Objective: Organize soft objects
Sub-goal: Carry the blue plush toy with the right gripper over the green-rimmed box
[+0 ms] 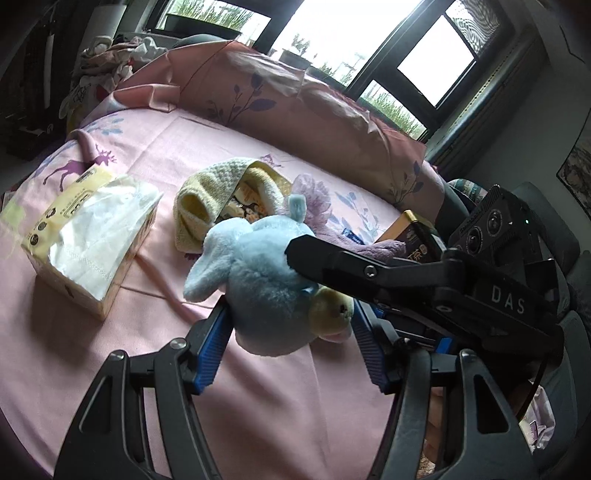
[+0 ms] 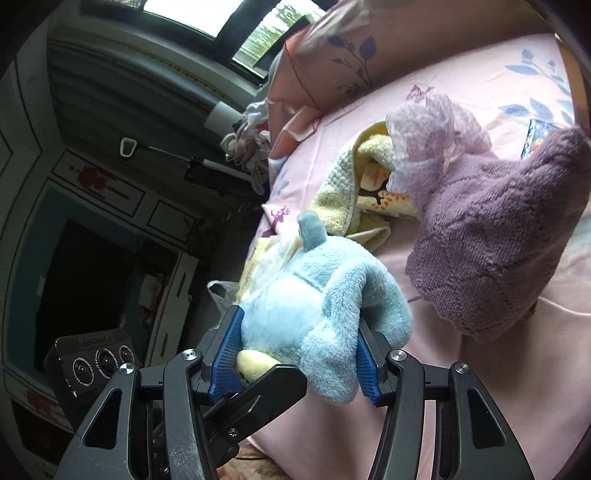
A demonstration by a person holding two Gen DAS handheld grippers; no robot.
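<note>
Left wrist cam sits just behind the left tool (image 1: 291,332), angled down across the pink bed (image 1: 92,350) toward the pillows (image 1: 295,96) and windows (image 1: 354,33). Very close: the blue plush toy (image 1: 258,291) fills centre frame.

Right wrist cam sits behind the right tool (image 2: 299,350), rolled, so the bed (image 2: 406,406) runs up the right side and dark cabinets (image 2: 92,240) fill the left.

Views cross: each sees the other's tool and camera block. Shared: plush toy, yellow towel (image 1: 207,192), purple knit (image 2: 498,240), tissue pack (image 1: 92,236), pillows.

Tissue pack (image 2: 269,266) — mostly behind plush (image 2: 314,295)
</note>
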